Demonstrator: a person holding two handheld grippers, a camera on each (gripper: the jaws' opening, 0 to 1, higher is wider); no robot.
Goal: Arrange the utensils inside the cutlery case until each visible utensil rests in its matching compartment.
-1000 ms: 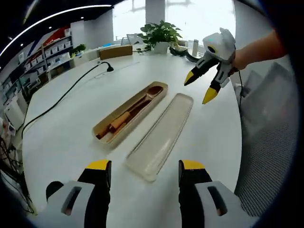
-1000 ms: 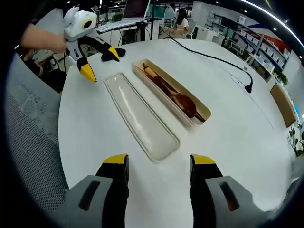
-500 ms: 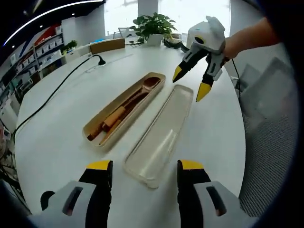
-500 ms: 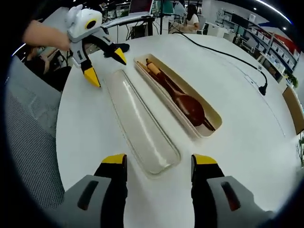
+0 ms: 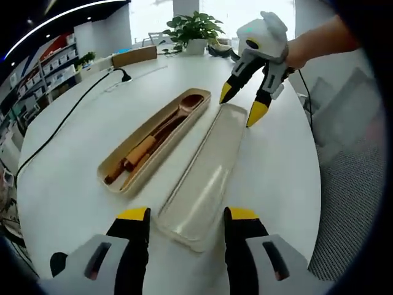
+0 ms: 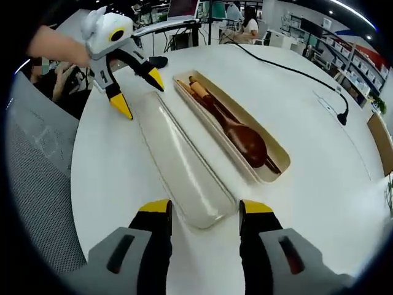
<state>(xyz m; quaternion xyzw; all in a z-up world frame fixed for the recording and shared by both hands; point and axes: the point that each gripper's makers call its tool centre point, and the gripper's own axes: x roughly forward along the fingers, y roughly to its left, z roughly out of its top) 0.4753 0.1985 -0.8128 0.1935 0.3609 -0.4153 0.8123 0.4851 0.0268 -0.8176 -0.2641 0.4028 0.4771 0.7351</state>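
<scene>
**Cutlery case: both tools positioned at the lid ends**

The cutlery case point(image 5: 153, 142) lies open on the white desk point(image 5: 67, 178). A wooden spoon point(image 6: 242, 136) and further wooden utensils rest inside it; separate compartments cannot be made out, so correct seating cannot be confirmed. The translucent lid point(image 5: 206, 175) lies upturned just beside the case, parallel to it.

The left tool point(image 5: 184, 221) has its jaws apart, straddling the near end of the lid. The right tool point(image 6: 198, 215) has its jaws apart at the opposite end of the lid. Neither holds anything.

Status, as a judgement: the utensils appear loaded; fitting the lid is probably what remains.

A black cable point(image 5: 73, 107) runs across the desk beyond the case. A potted plant point(image 5: 195, 27) stands at the far edge. Shelving point(image 5: 55, 67) and a mesh chair point(image 6: 37, 172) surround the desk.
</scene>
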